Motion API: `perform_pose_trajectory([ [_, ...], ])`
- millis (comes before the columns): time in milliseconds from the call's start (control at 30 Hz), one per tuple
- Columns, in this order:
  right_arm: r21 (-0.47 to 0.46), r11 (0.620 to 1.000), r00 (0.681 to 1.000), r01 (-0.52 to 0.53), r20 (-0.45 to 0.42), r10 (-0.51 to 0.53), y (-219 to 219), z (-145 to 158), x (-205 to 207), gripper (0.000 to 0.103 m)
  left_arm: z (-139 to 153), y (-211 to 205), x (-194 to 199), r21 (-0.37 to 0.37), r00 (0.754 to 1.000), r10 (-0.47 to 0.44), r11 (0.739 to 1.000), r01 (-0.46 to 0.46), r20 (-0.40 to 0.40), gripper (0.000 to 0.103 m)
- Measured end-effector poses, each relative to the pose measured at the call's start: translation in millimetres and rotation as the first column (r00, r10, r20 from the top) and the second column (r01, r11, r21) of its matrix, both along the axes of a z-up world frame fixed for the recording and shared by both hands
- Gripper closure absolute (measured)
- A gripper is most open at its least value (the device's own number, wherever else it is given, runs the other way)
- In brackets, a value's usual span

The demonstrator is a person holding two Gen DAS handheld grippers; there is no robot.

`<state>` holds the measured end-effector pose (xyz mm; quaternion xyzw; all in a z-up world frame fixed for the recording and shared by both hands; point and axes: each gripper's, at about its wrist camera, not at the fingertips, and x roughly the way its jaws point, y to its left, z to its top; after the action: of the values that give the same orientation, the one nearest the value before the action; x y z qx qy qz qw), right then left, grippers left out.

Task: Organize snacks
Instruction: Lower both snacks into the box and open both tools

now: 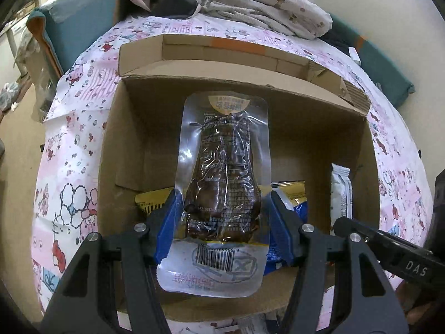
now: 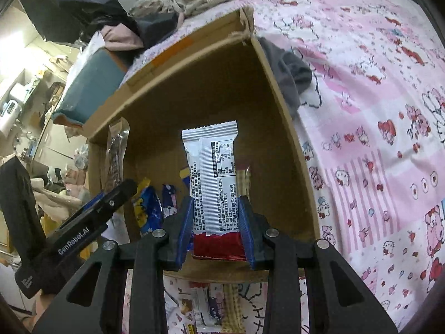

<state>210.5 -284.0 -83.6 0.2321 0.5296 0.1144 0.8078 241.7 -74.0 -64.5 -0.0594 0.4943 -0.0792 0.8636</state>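
Observation:
A clear vacuum pouch of dark brown meat point(image 1: 222, 183) stands upright over the open cardboard box point(image 1: 128, 128), pinched between the blue pads of my left gripper point(image 1: 222, 217). My right gripper point(image 2: 216, 222) is shut on a white and red snack bar wrapper point(image 2: 212, 178), held upright inside the same cardboard box point(image 2: 281, 128). On the box floor lie a yellow bag point(image 1: 151, 199), a blue packet point(image 1: 299, 211) and a white bar point(image 1: 341, 192). The left gripper's black body point(image 2: 83, 222) with the clear pouch point(image 2: 115, 153) shows at the left of the right wrist view.
The box sits on a bed covered by a pink cartoon-print sheet point(image 2: 375, 139). Crumpled bedding and clothes point(image 1: 250, 5) lie behind it, and a teal cushion point(image 1: 80, 25) at the back left. More snack packets point(image 2: 211, 306) lie on the sheet in front of the box.

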Motion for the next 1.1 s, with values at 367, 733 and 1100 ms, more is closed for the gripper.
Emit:
perform_pose_trajectory([
  [367, 0.007, 1.000, 1.000, -0.013, -0.024, 0.013, 6, -4, 6, 0.069, -1, -1, -1, -0.003, 1.000, -0.019, 1.000, 0.019, -0.014, 0.043],
  [733, 0.021, 1.000, 0.995, 0.010, 0.096, -0.012, 8, 20, 3, 0.032, 23, -4, -19, 0.072, 0.997, -0.025, 0.997, 0.020, 0.068, 0.010],
  [1100, 0.077, 0.996, 0.995, 0.048, 0.086, -0.055, -7, 25, 0, 0.032, 31, 5, -28, 0.088, 0.997, -0.003, 0.996, -0.004, 0.081, 0.009],
])
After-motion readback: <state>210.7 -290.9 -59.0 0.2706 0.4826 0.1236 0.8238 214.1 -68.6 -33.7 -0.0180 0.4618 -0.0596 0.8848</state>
